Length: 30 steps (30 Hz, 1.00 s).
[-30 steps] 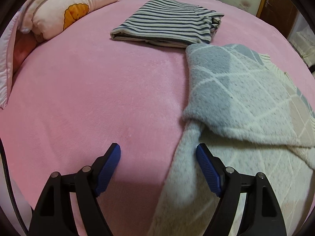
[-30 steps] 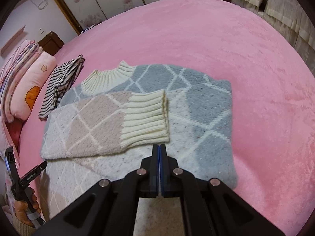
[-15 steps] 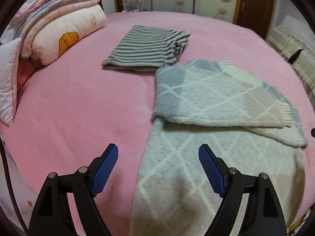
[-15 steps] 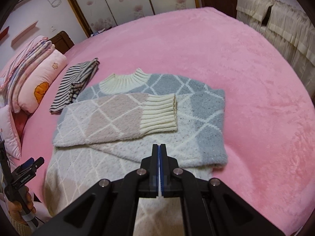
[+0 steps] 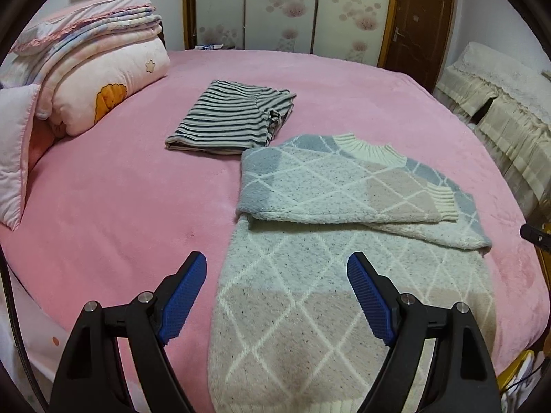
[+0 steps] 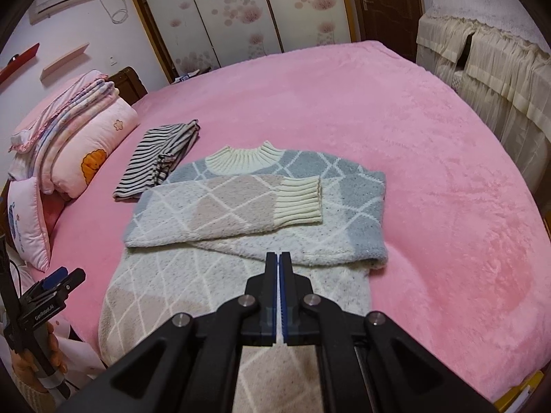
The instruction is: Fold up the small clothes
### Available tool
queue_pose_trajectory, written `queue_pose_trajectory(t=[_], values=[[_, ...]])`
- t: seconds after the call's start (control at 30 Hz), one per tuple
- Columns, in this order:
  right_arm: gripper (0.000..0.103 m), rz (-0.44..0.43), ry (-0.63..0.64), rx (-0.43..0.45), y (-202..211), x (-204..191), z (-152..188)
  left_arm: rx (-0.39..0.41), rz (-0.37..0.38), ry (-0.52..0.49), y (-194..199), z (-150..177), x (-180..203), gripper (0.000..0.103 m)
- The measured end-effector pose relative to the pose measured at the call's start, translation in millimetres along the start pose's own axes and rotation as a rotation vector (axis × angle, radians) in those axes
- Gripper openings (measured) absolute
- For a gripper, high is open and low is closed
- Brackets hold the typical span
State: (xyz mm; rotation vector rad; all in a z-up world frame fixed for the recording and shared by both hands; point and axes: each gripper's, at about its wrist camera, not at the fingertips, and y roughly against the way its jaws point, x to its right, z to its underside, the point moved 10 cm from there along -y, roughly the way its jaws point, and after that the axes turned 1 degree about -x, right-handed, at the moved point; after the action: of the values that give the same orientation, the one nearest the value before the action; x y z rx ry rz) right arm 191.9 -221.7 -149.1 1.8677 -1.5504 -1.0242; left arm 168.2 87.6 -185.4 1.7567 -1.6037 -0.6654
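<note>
My left gripper [image 5: 276, 277] hangs wide open and empty above the sweater's [image 5: 344, 275] hem, and my right gripper [image 6: 279, 261] has its jaws pressed together on nothing, above the sweater's middle. Just ahead of both, one sleeve [image 6: 227, 210] lies folded across the chest. Beyond it, a folded striped garment [image 5: 230, 120] rests on the pink bed [image 5: 113, 199], with pillows [image 5: 103, 82] far left.

Folded quilts [image 5: 103, 69] and a pillow [image 5: 15, 151] sit on the pink bed [image 5: 120, 189], wardrobe doors [image 5: 282, 7] behind

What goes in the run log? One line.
sweater: sleeves folded in | striped garment: folded | left gripper: open | right gripper: shut, empty
</note>
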Motion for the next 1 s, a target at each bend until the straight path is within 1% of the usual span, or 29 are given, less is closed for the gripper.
queue_pose_trajectory(t=[0.13,0.37,0.43,0.5,0.53,0.73,1.0], values=[[0.001,-0.009,0.01,0.027,16,-7,5,0.013,0.002,0.028,10,-2,-5,0.083],[0.002,-0.006,0.041,0.062,40,-19,20,0.015,0.05,0.061,21,7,-13,0.083],[0.011,0.0,0.05,0.067,44,-20,25,0.009,0.062,0.059,24,14,-15,0.083],[0.026,0.013,0.06,0.077,48,-20,31,0.006,0.06,0.05,26,21,-18,0.083],[0.028,0.024,0.069,0.085,51,-20,35,0.004,0.055,0.043,26,25,-20,0.083],[0.029,0.045,0.099,0.069,51,-21,59,-0.029,0.033,0.031,23,49,-33,0.083],[0.029,0.059,0.119,0.078,57,-17,86,-0.038,0.044,0.027,20,70,-40,0.083]])
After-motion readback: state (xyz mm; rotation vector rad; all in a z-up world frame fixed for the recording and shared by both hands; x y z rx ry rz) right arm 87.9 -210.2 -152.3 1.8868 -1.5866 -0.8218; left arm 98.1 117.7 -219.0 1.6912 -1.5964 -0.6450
